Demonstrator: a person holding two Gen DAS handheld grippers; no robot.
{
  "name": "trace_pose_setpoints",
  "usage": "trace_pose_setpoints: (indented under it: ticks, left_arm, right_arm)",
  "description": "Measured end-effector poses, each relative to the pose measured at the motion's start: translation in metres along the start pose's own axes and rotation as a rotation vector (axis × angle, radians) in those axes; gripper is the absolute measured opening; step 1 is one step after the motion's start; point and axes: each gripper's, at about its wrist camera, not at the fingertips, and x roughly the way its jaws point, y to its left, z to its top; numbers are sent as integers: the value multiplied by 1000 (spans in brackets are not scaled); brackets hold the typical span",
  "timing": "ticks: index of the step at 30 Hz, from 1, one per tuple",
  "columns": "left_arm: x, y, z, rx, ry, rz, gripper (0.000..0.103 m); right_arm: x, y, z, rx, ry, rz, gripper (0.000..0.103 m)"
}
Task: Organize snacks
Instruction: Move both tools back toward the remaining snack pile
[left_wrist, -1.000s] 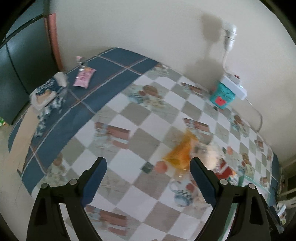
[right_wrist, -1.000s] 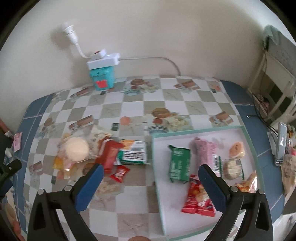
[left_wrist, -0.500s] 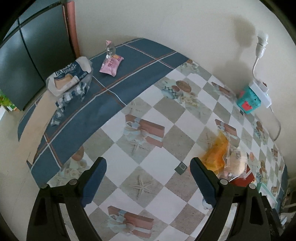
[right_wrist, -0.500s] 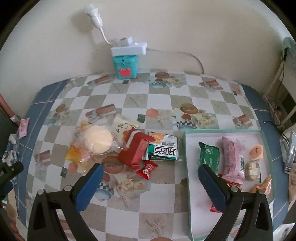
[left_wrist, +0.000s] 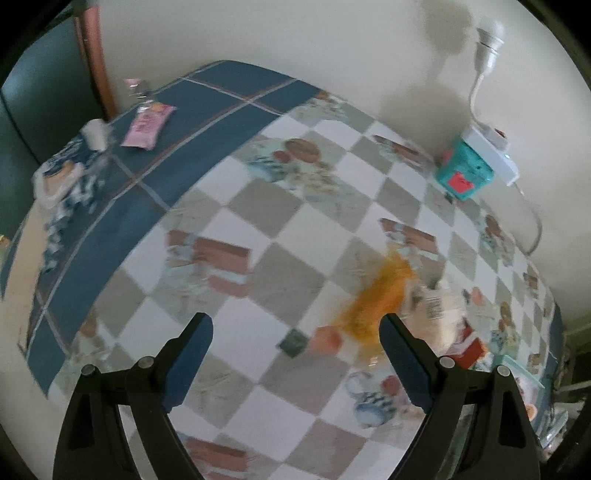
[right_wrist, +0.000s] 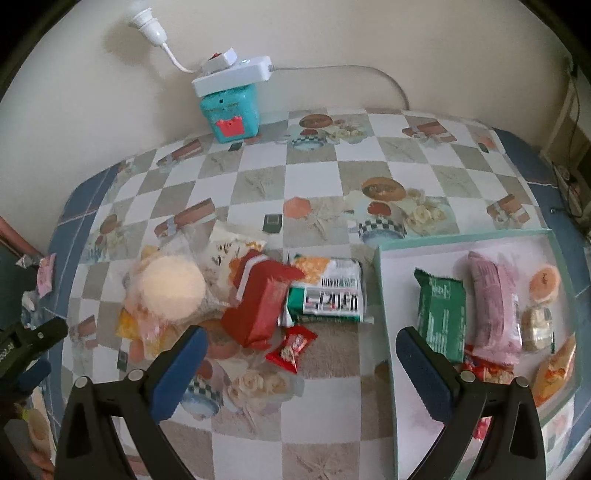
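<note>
Both grippers, your right gripper (right_wrist: 295, 354) and left gripper (left_wrist: 295, 345), hang released and empty above the loose snack pile (right_wrist: 236, 295) near the table's middle, so your next move looks like picking one packet for the tray (right_wrist: 380, 295) at the right edge.

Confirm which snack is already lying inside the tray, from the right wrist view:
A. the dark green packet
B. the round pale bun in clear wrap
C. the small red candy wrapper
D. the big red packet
A: the dark green packet lies on the tray floor beside a pink packet, while the small red candy wrapper, bun and big red packet sit on the tablecloth left of it.
</note>
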Motion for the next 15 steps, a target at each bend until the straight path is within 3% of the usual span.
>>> trace_pose_setpoints:
  ticks: [8,15]
  left_arm:
    - [14,-32,14,59,4,-62,92]
    - [39,-68,4,133,52,-102,92]
  right_arm:
    - [27,-4,12,12,25,3,103]
    - [38,-17,21,57,20,0,103]
